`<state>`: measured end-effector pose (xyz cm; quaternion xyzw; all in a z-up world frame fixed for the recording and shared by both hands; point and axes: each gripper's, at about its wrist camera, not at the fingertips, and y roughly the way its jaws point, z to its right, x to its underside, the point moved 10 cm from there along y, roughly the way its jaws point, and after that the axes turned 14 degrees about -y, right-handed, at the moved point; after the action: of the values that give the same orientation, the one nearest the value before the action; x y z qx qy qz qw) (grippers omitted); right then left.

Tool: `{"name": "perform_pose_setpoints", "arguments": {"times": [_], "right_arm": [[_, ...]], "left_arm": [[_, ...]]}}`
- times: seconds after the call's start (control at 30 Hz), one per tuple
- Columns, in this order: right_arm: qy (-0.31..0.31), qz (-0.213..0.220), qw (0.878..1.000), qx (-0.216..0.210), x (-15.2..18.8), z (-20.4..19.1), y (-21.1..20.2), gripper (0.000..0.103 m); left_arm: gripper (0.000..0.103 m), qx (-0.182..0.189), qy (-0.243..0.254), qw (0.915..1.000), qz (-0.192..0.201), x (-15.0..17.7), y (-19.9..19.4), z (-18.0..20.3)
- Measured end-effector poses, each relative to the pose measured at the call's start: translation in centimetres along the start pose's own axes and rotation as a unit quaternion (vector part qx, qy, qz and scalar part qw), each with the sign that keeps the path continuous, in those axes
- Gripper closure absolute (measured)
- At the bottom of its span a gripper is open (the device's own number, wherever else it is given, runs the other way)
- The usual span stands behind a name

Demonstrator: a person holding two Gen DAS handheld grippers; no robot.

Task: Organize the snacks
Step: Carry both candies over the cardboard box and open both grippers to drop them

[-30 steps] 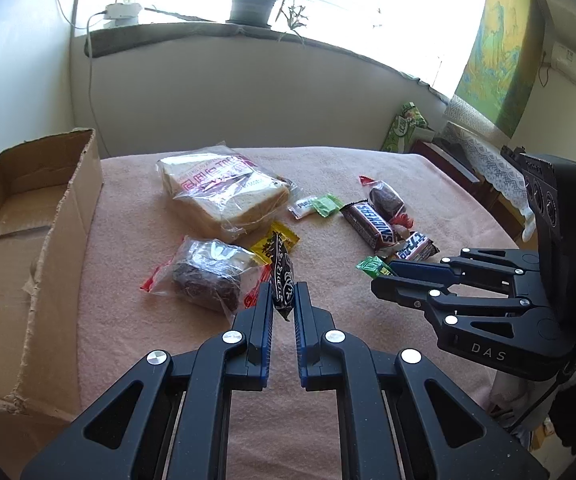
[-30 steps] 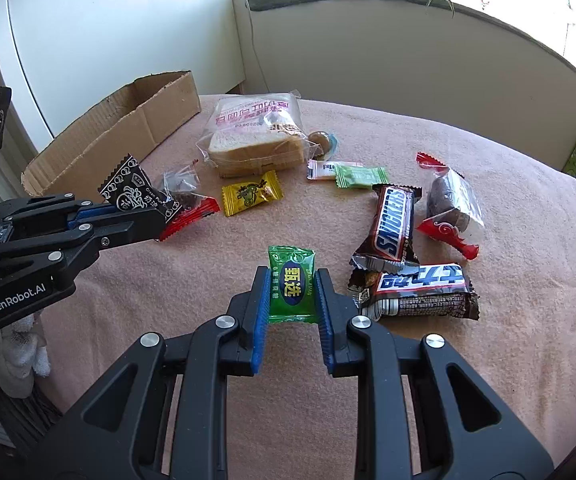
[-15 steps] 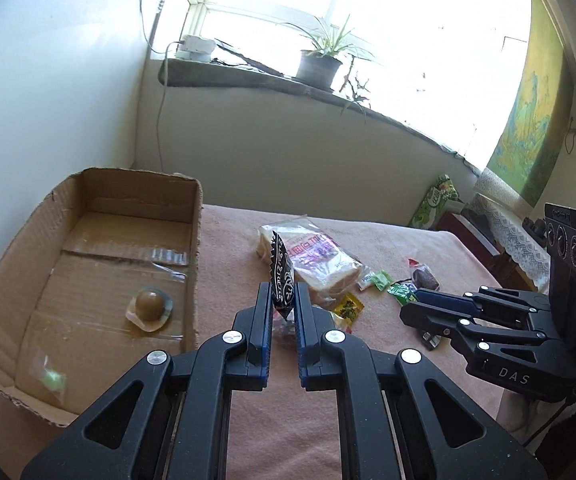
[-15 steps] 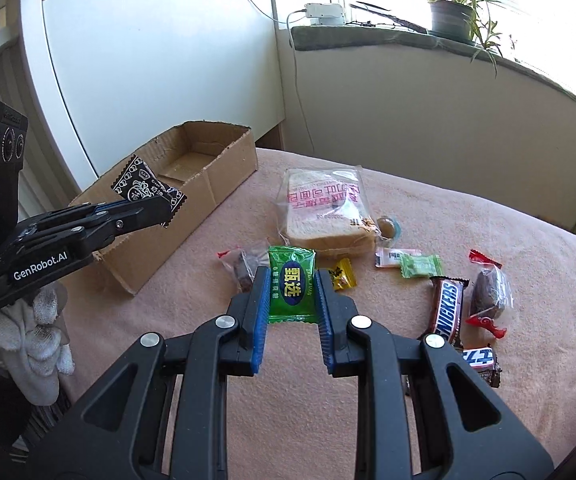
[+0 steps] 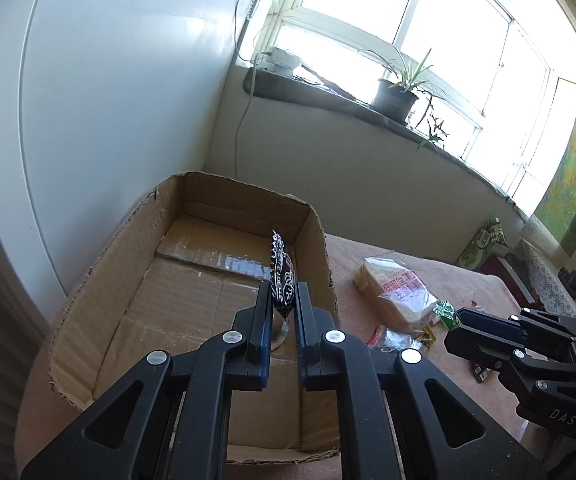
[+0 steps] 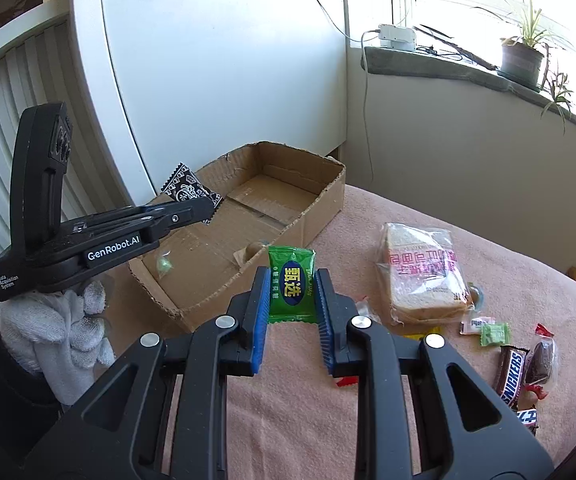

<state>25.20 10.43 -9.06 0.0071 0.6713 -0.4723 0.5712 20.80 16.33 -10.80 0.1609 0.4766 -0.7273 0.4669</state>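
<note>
My left gripper (image 5: 281, 300) is shut on a black patterned snack packet (image 5: 282, 280) and holds it above the open cardboard box (image 5: 207, 280); it also shows in the right wrist view (image 6: 203, 206) over the box (image 6: 312, 216). My right gripper (image 6: 292, 296) is shut on a green candy packet (image 6: 291, 285), held above the pink tablecloth beside the box's right wall. A round wrapped sweet (image 6: 252, 249) and a small green candy (image 6: 163, 265) lie inside the box.
On the tablecloth (image 6: 508, 260) lie a bagged bread slice (image 6: 424, 276), a Snickers bar (image 6: 510, 372), a dark wrapped cake (image 6: 542, 364), and small green and white candies (image 6: 494, 334). A windowsill with a potted plant (image 6: 522, 56) runs behind. A white wall panel stands left of the box.
Both grippers have swung left and risen, with their packets still held. The left one now hangs over the box interior; the right one has come close to the box's side.
</note>
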Motion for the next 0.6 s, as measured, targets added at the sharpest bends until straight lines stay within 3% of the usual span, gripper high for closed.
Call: {"name": "perform_pose_setpoints", "arguments": {"times": [0.33,0.6], "right_arm": [[-0.028,0.004,0.999,-0.04,-2.8,-4.8,3.0,0.08],[-0.034,-0.007,0.998,-0.052,-3.4,-5.8,5.7,0.08]], "left_arm": [[0.094,-0.04,-0.025,0.9987,0.016,-0.9,-0.8,-4.0],[0.094,-0.054,-0.021,0.9981,0.022,-0.9,-1.1,-4.6]]}}
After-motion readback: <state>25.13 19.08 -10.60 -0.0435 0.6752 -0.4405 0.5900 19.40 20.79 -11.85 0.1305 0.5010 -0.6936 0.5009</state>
